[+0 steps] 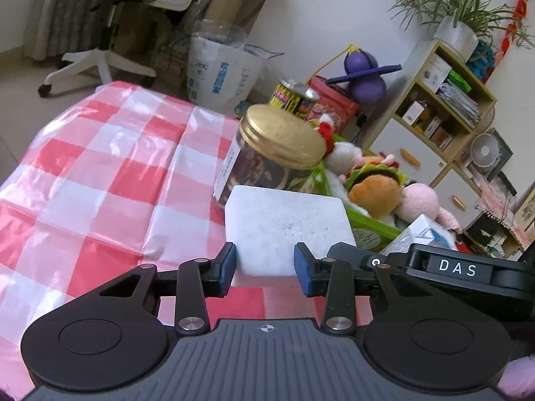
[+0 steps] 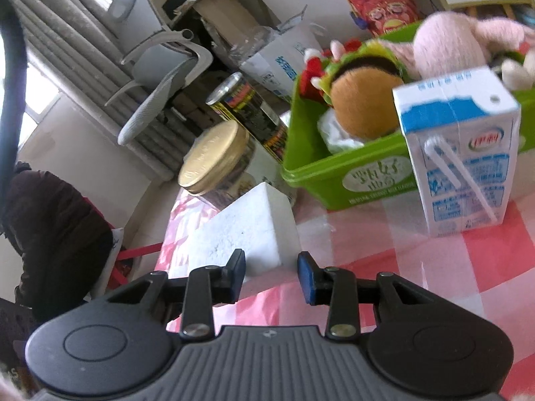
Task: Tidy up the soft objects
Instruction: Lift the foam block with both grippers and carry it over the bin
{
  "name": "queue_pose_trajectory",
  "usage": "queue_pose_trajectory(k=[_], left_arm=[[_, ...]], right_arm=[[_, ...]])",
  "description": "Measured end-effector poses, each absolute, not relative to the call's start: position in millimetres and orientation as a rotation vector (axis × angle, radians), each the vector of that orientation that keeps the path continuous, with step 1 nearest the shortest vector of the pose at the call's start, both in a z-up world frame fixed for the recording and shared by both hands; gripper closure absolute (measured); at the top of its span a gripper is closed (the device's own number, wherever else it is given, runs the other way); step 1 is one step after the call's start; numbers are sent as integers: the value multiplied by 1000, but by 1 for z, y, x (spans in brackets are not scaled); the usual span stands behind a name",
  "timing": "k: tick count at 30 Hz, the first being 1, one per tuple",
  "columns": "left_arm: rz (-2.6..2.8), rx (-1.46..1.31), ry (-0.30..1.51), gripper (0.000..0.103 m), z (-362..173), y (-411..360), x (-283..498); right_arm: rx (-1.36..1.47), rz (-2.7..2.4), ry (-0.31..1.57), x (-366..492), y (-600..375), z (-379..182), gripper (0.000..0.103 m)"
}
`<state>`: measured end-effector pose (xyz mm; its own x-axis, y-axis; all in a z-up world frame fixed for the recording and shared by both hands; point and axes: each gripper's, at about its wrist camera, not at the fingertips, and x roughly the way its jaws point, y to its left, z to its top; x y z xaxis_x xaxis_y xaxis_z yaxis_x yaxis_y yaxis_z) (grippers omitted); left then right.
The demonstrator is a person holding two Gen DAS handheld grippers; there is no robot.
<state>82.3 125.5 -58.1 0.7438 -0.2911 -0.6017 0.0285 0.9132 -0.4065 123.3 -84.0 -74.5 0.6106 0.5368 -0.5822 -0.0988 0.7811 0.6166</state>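
Both grippers [image 1: 265, 265] [image 2: 271, 273] clamp the foam block [image 1: 287, 220].

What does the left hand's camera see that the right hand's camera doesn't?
Only the left view shows the potted plant, the purple ball toy, the small fan and the right gripper.

Only the right view shows the whole milk carton with its straw, and a dark-sleeved arm.

Both show the white foam block, gold-lidded jar, green bin, burger plush, pink plush and checkered cloth.
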Motion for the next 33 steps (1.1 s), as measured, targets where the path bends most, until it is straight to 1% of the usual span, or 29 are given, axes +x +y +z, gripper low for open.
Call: queue_pose_trajectory(k=[12,17,22,33], left_arm=[[-246,-428,632,67,-35,106,76],[-264,-483,589,67,-23,91,85],[-302,-509,583,67,-19,75,104],[-306,-574,583,66,-39,58,147]], right_arm=[[549,378,752,106,-111,-39,92],[559,350,681,103,-126,-21,92],[610,308,628,109,-146,-13,92],[582,218,600,132,-157,-14,92]])
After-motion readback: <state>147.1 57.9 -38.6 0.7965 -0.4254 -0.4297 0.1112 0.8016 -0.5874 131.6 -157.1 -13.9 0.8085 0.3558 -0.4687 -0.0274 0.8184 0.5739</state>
